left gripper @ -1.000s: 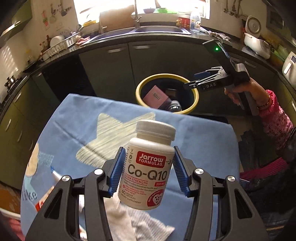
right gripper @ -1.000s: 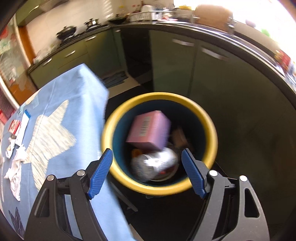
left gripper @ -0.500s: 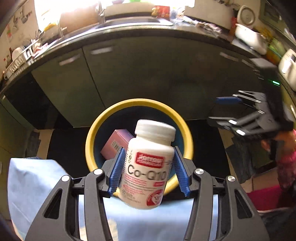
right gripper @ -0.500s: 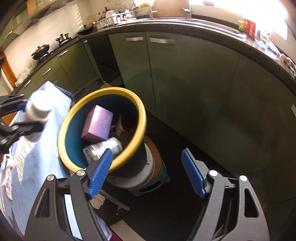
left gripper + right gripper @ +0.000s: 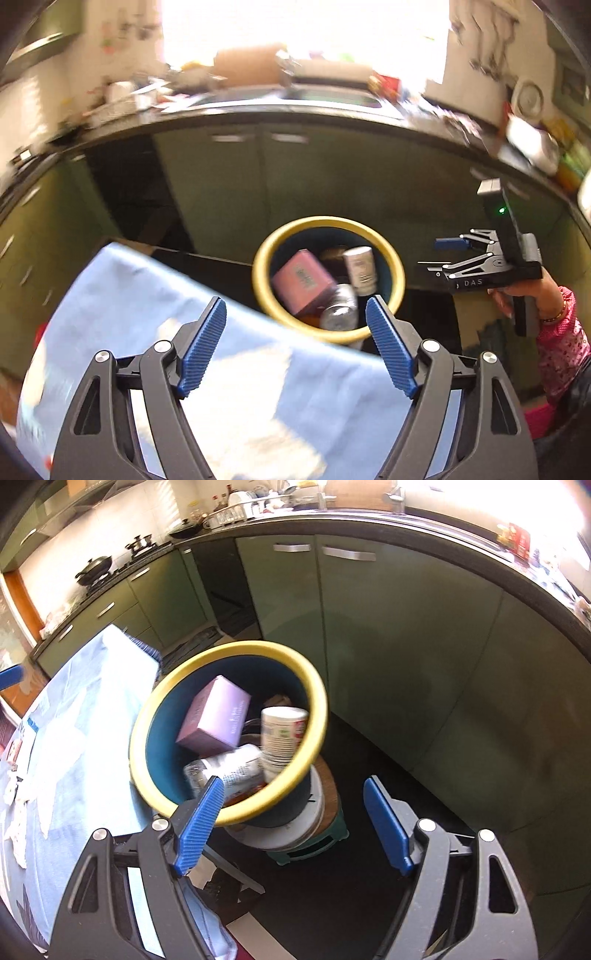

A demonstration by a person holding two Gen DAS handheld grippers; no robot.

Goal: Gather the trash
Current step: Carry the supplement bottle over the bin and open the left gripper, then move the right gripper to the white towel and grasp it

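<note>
Lying inside the round yellow-rimmed, dark blue trash bin [image 5: 391, 258], the white plastic supplement bottle [image 5: 360, 270] leaned against the far inner wall, its cap end uppermost. Beside it in the bin sat a pink cardboard box [image 5: 303, 282] and a crumpled silvery foil packet [image 5: 338, 314], the box touching the packet. The right wrist view showed the same white bottle [image 5: 282, 738] resting against the packet [image 5: 225, 768], with the pink box [image 5: 216, 714] tilted above them, and the bin [image 5: 317, 716] standing on a white round base set on a green stool [image 5: 332, 834].

The left gripper [image 5: 295, 339] hovered above the near rim of the bin, its 2 blue ribbed fingers [image 5: 203, 343] released, spread wide with nothing between them. Below it lay the light blue cloth with pale star shapes [image 5: 147, 295] covering the bench, its edge just beside the bin.

The right gripper [image 5: 291, 825] was also released, its blue fingers [image 5: 386, 823] wide apart and empty, held off to the right side of the bin over the dark floor. From the left wrist view, this gripper [image 5: 441, 254] was seen near the bin, gripped by a hand [image 5: 528, 295] in a pink patterned sleeve. Green cabinet doors [image 5: 388, 627] stood behind the bin.
</note>
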